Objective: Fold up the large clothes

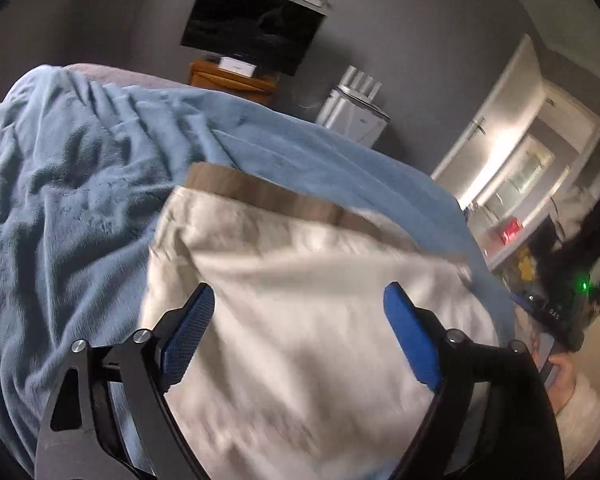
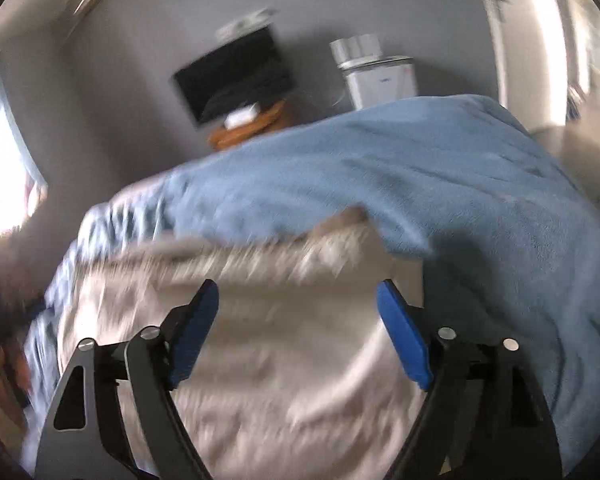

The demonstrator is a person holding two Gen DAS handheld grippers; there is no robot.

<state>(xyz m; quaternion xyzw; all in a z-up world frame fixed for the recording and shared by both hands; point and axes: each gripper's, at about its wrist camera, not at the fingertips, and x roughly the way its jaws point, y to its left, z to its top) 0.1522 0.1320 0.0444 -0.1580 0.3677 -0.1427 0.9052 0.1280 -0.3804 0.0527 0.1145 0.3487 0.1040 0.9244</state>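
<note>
A large cream garment [image 1: 300, 300] with a brown band [image 1: 268, 196] along its far edge lies on a bed covered by a blue blanket [image 1: 80, 184]. My left gripper [image 1: 299, 304] is open above the garment, its blue pads [image 1: 188, 336] spread wide and holding nothing. In the right wrist view the same cream garment [image 2: 284, 344] is blurred; a fold of the blue blanket [image 2: 440, 184] overlaps its far right corner. My right gripper [image 2: 297, 300] is open above the garment and empty.
A dark TV [image 1: 252, 24] hangs on the grey wall above an orange wooden stand [image 1: 232, 76]. A white appliance [image 1: 352, 112] stands past the bed's far edge. A door and cluttered shelves [image 1: 516, 184] are at right. A bright window [image 2: 0, 172] is at left.
</note>
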